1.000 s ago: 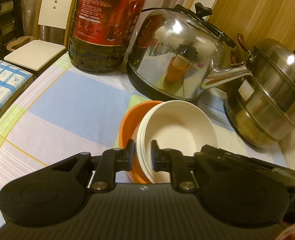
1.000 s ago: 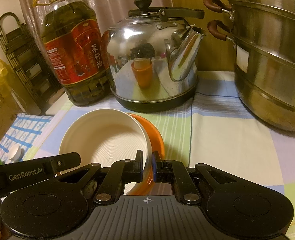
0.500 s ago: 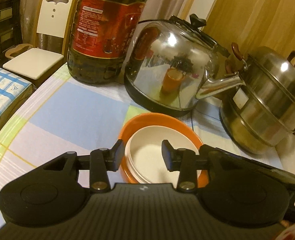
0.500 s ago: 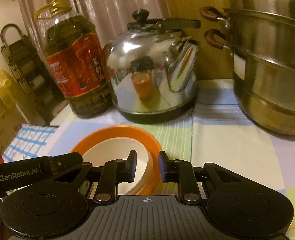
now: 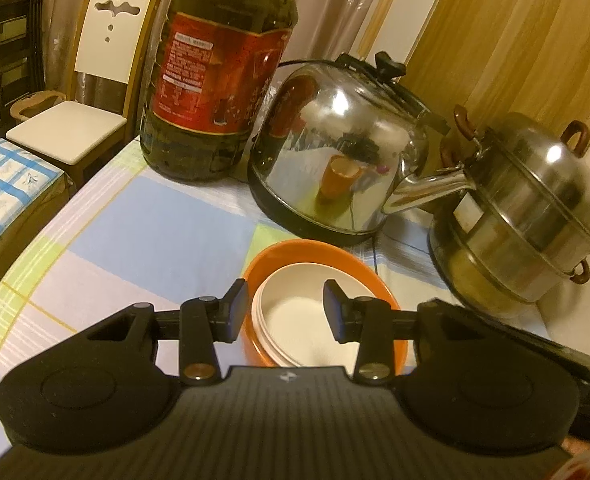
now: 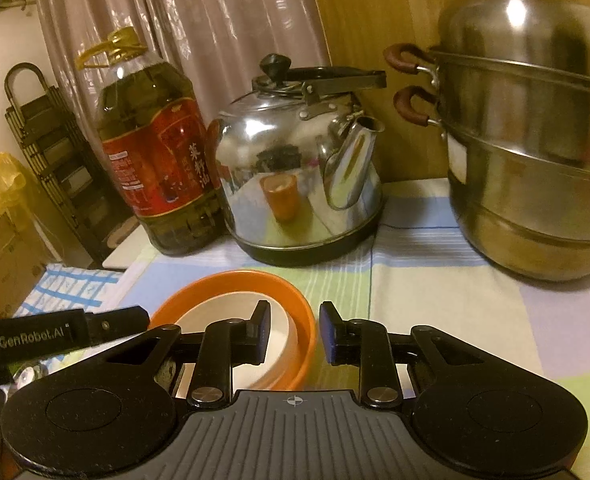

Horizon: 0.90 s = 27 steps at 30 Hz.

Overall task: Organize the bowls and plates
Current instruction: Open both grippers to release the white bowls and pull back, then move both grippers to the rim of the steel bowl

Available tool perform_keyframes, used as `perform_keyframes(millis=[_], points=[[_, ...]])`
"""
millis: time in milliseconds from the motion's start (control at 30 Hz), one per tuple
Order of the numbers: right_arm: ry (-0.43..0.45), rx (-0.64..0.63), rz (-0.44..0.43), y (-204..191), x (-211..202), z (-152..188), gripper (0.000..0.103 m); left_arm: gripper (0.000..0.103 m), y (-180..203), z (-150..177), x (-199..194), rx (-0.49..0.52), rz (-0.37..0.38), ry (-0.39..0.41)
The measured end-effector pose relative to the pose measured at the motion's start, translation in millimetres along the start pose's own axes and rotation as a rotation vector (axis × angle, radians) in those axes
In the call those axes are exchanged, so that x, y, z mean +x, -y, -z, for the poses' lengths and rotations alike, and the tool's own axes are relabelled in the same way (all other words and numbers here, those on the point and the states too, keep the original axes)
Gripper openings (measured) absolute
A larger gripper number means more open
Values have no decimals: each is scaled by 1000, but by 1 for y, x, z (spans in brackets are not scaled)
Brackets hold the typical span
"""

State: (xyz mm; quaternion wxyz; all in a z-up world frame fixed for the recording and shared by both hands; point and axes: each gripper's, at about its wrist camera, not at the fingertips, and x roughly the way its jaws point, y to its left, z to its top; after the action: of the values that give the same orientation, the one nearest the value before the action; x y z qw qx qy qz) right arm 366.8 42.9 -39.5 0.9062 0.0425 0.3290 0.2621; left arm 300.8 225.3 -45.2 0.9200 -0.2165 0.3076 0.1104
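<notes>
A white bowl [image 5: 307, 312] sits nested inside an orange bowl [image 5: 315, 252] on the checked tablecloth, both lying flat. My left gripper [image 5: 287, 310] hovers open just above the bowls' near left rim, and its pads touch nothing. In the right wrist view the same orange bowl [image 6: 295, 304] holds the white bowl [image 6: 219, 320]. My right gripper [image 6: 295, 332] is over the right rim. Its jaws are opening, and the orange rim shows in the gap between them without either pad pressing on it.
Behind the bowls stand a large oil bottle [image 5: 215, 80], a shiny steel kettle [image 5: 343, 152] and a stacked steel steamer pot [image 5: 527, 216]. A white chair [image 5: 83, 92] stands past the table's far left corner. Bare tablecloth [image 6: 435, 312] lies right of the bowls.
The two bowls, held up on edge by both grippers a second ago, now lie flat and nested. Both grippers have opened, let go and drawn back a little upward.
</notes>
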Motion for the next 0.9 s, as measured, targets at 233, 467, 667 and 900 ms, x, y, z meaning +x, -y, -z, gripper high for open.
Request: perform_keyframes(millis=[233, 467, 667, 900], points=[[-59, 32, -20, 2, -31, 11, 41, 37, -5, 14, -39, 19, 4, -10], [-106, 38, -42, -4, -65, 31, 44, 37, -4, 39, -77, 60, 11, -36], [-158, 32, -62, -9, -89, 50, 44, 37, -9, 69, -110, 70, 35, -70], [-226, 51, -116, -18, -120, 87, 44, 37, -13, 107, -140, 118, 28, -103]])
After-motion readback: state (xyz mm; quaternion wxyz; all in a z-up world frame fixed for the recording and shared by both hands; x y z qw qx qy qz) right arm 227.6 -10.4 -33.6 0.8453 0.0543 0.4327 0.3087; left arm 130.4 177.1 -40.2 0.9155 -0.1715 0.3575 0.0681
